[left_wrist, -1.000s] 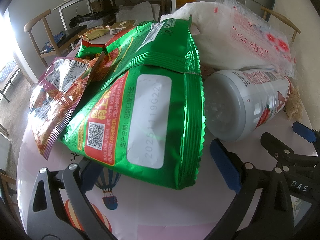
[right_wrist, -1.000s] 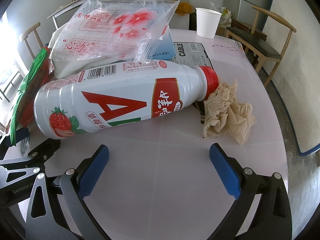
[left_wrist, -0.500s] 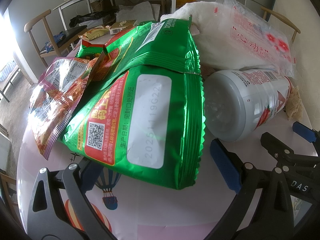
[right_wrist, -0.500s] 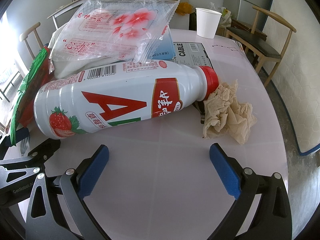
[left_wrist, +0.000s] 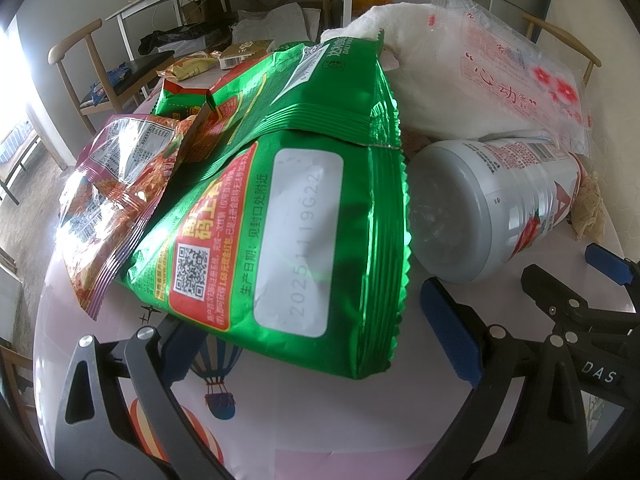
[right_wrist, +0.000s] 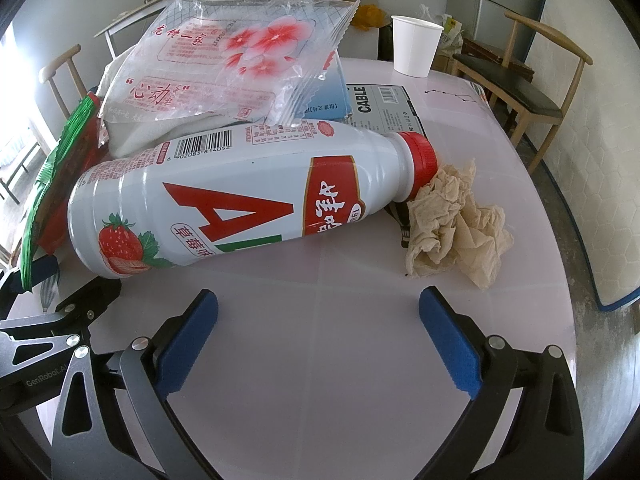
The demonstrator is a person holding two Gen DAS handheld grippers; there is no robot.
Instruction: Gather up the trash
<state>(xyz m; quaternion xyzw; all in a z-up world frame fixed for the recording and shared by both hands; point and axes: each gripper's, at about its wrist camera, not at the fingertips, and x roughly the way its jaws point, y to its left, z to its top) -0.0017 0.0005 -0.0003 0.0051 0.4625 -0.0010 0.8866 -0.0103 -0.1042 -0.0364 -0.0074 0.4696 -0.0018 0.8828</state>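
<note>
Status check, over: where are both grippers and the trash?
Left gripper open, large green foil snack bag between jaws. Right gripper open, empty, short of white red-capped bottle. Crumpled beige tissue beside cap.

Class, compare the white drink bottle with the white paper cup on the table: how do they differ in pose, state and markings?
The drink bottle lies on its side; the paper cup stands upright. The bottle is closed with a red cap; the cup is open at the top. The bottle carries red lettering, a strawberry picture and a barcode; the cup is plain. Both are white and rest on the same table.
</note>
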